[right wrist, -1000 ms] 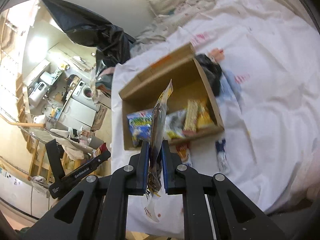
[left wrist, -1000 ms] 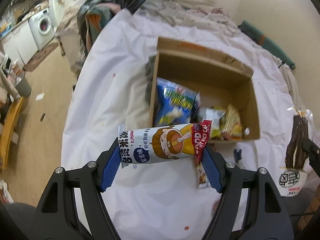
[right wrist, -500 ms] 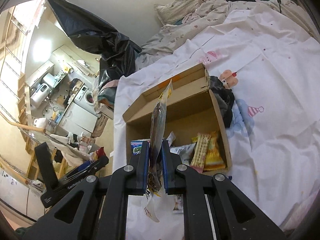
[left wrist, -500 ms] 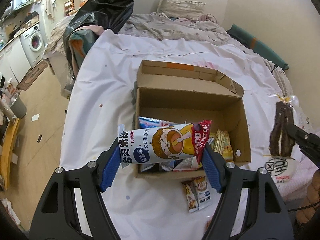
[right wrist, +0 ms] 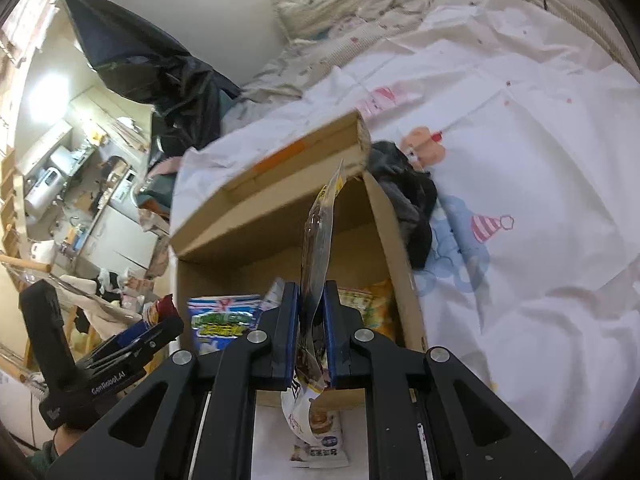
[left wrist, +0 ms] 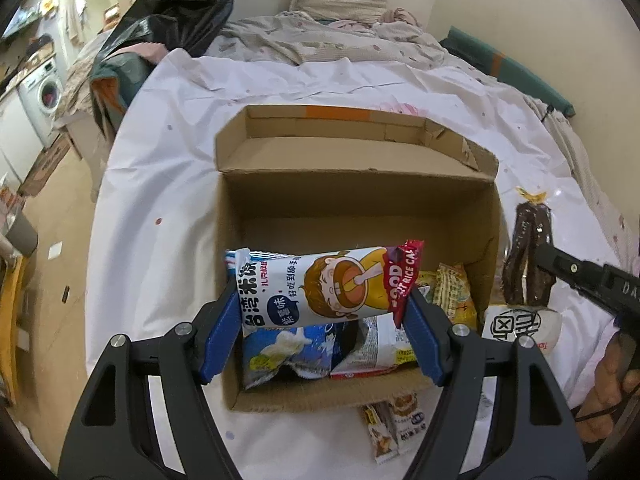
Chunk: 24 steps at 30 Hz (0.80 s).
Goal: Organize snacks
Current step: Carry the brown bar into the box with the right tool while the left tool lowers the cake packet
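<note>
An open cardboard box [left wrist: 360,196] stands on the white bed sheet and holds several snack packs. My left gripper [left wrist: 324,316] is shut on a white rice-cake pack [left wrist: 320,288] with a cartoon child, held crosswise just above the box's near half. My right gripper [right wrist: 311,320] is shut on a clear bag of dark snack sticks [right wrist: 318,240], held upright over the box's [right wrist: 280,216] near edge. That bag also shows in the left wrist view [left wrist: 528,256], beside the box's right wall.
Two small snack packs [left wrist: 394,420] lie on the sheet in front of the box. A dark cloth [right wrist: 408,200] lies against the box's right side. A black plastic bag [left wrist: 180,4] and rumpled bedding [left wrist: 340,40] are at the far end. The floor [left wrist: 52,240] drops off left.
Both grippers have moved forward toward the box with their packs. The rice-cake pack now hangs over the box's contents, and the bag of sticks has come close to the box's near edge.
</note>
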Available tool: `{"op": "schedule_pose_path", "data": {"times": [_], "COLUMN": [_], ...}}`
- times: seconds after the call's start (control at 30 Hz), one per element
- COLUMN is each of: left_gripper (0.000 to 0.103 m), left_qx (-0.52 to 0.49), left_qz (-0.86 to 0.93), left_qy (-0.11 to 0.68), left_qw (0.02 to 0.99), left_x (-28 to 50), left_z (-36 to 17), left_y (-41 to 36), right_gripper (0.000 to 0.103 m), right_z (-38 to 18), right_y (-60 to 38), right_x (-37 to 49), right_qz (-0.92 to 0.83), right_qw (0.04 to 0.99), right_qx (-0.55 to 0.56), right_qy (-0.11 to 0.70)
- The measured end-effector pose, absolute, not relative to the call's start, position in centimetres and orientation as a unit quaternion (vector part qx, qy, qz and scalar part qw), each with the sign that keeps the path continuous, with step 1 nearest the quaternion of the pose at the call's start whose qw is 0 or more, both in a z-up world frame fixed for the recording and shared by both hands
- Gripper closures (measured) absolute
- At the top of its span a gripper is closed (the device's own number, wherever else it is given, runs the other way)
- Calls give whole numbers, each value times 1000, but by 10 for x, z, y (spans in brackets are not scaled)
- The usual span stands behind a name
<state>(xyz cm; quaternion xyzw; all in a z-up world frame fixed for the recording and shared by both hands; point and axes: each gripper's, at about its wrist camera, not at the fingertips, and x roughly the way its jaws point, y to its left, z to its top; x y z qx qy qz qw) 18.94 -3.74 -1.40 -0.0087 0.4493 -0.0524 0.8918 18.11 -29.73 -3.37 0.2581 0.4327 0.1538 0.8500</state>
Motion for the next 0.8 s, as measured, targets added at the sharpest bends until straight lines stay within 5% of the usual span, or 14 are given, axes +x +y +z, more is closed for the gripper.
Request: {"op": "schedule_pose_path", "data": {"times": [0.8], "left_gripper": [29], "left_qx": [14], "left_qz": [-66], "left_qy": [444], "left_qw": [893], "left_x": [197], "left_z": [-30], "left_y": [-49], "right_gripper": [90], "right_z": [-63], "right_y": [-258], "right_x": [198], "right_qz": [153], "right_qw": [840], "right_qx": [190], "right_qy": [485]}}
